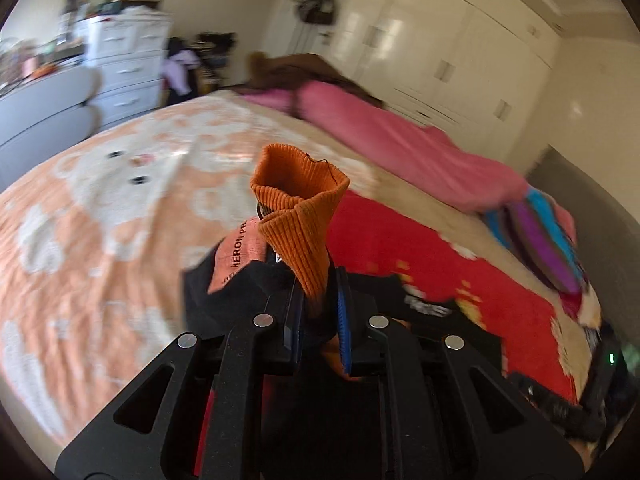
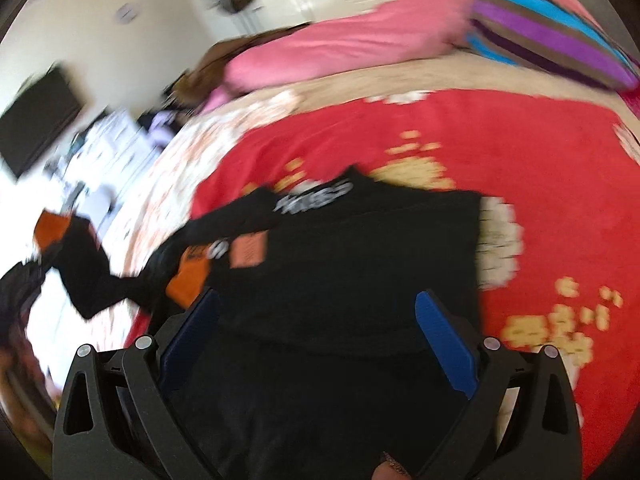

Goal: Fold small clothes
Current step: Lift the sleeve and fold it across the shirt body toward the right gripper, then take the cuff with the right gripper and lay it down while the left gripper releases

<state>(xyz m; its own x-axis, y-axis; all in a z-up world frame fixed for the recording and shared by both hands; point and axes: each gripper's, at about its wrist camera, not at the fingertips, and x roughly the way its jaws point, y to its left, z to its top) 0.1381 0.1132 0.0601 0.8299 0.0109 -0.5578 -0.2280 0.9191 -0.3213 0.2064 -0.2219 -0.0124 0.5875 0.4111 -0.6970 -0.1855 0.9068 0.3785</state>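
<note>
A small black sweatshirt [image 2: 360, 248] with orange cuffs and patches lies on the bed's red blanket [image 2: 520, 152]. My left gripper [image 1: 319, 300] is shut on its orange ribbed cuff [image 1: 298, 216], which stands up between the fingers, with the black sleeve [image 1: 224, 284] hanging beside it. In the right wrist view that sleeve stretches off to the left toward an orange cuff [image 2: 50, 230]. My right gripper [image 2: 316, 320] is open and empty, its blue pads [image 2: 444, 340] spread just above the black body of the sweatshirt.
An orange-and-white blanket [image 1: 100, 220] covers the bed's left part. A pink duvet [image 1: 400, 140] and a striped pillow [image 1: 540, 240] lie along the far side. A white dresser [image 1: 124, 64] and wardrobe doors [image 1: 460, 40] stand beyond the bed.
</note>
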